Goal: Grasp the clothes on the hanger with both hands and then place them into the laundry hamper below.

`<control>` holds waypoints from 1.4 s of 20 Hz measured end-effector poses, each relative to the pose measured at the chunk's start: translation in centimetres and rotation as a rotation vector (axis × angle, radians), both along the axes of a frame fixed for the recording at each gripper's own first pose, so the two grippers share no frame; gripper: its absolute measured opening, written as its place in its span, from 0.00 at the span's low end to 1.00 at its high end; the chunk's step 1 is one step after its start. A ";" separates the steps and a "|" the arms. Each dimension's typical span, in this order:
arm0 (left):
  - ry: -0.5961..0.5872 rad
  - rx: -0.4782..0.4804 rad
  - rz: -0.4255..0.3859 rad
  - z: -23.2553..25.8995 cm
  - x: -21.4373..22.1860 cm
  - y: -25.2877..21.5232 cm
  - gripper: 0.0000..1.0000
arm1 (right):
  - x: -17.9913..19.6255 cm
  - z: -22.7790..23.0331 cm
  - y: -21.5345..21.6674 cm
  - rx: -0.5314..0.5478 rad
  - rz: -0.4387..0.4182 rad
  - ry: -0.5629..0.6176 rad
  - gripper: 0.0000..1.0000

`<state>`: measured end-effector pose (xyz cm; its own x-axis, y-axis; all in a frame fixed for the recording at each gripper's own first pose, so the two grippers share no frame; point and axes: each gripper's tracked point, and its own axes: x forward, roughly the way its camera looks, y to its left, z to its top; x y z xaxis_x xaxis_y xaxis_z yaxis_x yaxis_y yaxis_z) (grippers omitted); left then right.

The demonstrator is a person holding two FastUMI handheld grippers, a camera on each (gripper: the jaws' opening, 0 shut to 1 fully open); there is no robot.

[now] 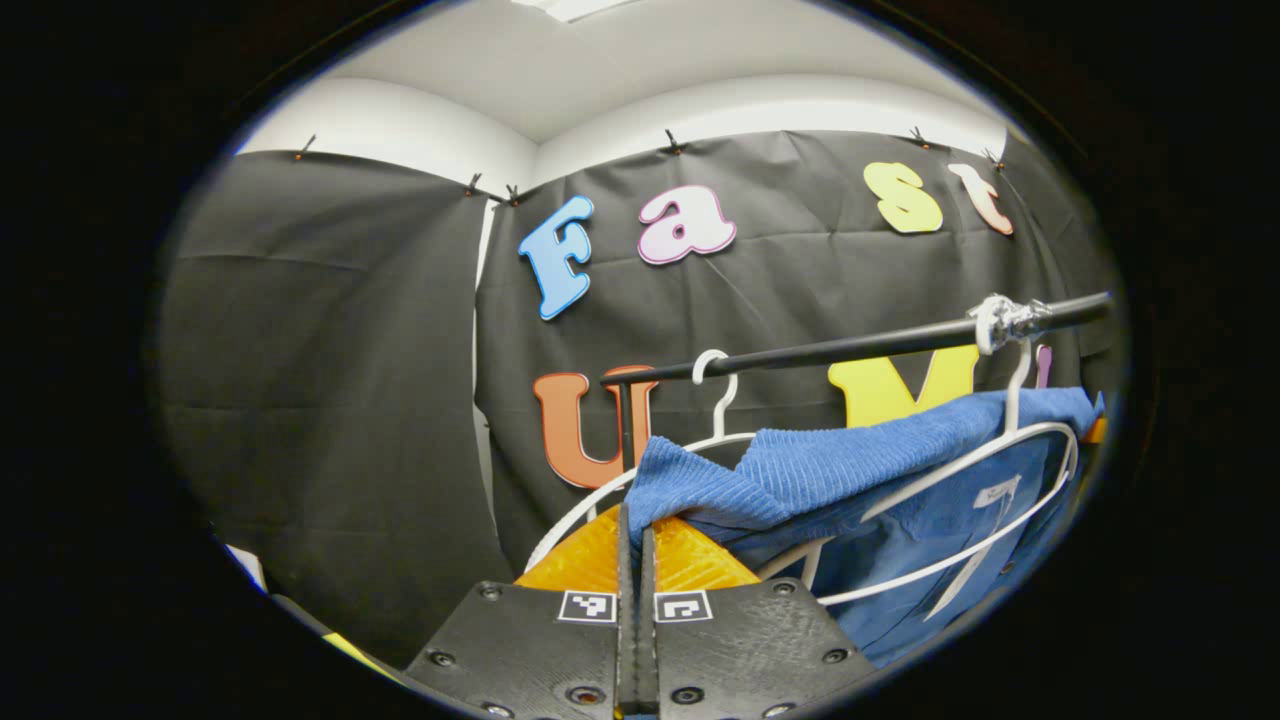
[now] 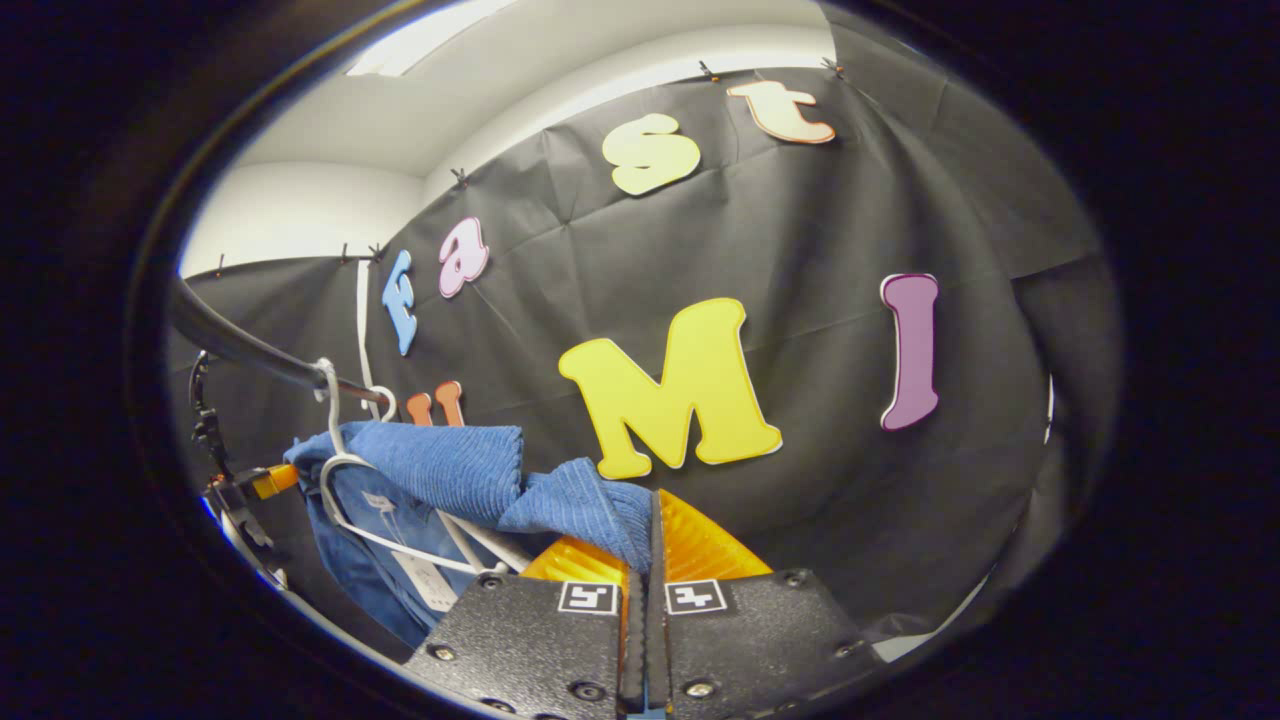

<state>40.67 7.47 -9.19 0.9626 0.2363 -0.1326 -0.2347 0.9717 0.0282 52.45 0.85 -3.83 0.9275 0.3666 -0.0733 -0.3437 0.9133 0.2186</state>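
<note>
A blue ribbed cloth (image 1: 840, 465) lies draped across white wire hangers (image 1: 960, 480) that hang from a black rail (image 1: 850, 348). My left gripper (image 1: 636, 525) is shut on the cloth's near left corner, which bunches between its fingertips. In the right gripper view the same blue cloth (image 2: 450, 465) stretches left toward the hangers (image 2: 345, 470) and the rail (image 2: 250, 350). My right gripper (image 2: 648, 520) is shut on the cloth's other corner (image 2: 590, 505). A blue denim garment (image 1: 930, 540) hangs below on the hangers.
Black cloth walls stand close behind the rail on all sides. A metal clamp (image 1: 1005, 320) sits on the rail near its right end. Another gripper with cables (image 2: 235, 490) shows at the far left of the right gripper view.
</note>
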 end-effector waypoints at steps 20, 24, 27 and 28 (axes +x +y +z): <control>0.299 -0.147 0.001 -14.8 -6.3 0.0 0.00 | -1.8 -16.2 2.1 -0.081 0.053 0.308 0.04; 0.332 -0.128 -0.008 -16.1 -7.7 -0.7 0.00 | -3.0 -17.2 1.5 -0.106 0.054 0.325 0.04; 0.328 -0.127 -0.003 -15.5 -8.5 -1.3 0.00 | -4.0 -16.3 2.1 -0.109 0.065 0.311 0.04; 0.326 -0.123 -0.003 -15.1 -8.8 -1.6 0.00 | -4.4 -15.8 2.5 -0.103 0.066 0.302 0.05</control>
<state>31.88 5.85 -24.29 0.8656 0.1972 -0.4603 -0.2302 0.9730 -0.0161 48.10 3.35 -19.62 0.8329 0.4011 -0.3813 -0.3363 0.9140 0.2269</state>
